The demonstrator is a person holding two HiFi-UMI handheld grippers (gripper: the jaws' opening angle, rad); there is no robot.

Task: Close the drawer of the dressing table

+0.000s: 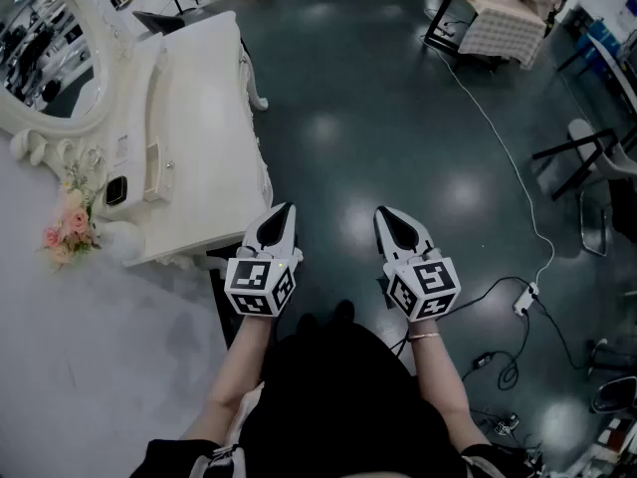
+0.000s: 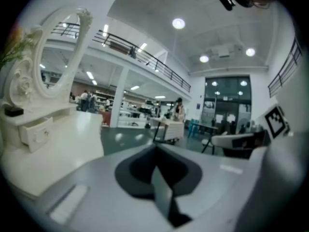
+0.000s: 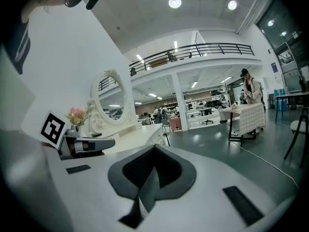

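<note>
The white dressing table [image 1: 204, 118] stands at the left, with an oval mirror [image 1: 50, 53] at its back. A small drawer [image 1: 153, 170] with a knob sits on the tabletop below the mirror; it shows again in the left gripper view as the drawer [image 2: 36, 132]. I cannot tell how far it stands out. My left gripper [image 1: 283, 210] hovers just off the table's near corner, shut and empty. My right gripper [image 1: 386, 213] is beside it over the dark floor, also shut with nothing held. Both point nearly level.
Pink flowers [image 1: 68, 229] stand at the table's near left end. A cloth-covered table [image 1: 498, 13] is far right, and a white cable [image 1: 518, 182] runs across the floor to a plug [image 1: 525, 300]. Chairs [image 1: 597, 167] stand at the right edge.
</note>
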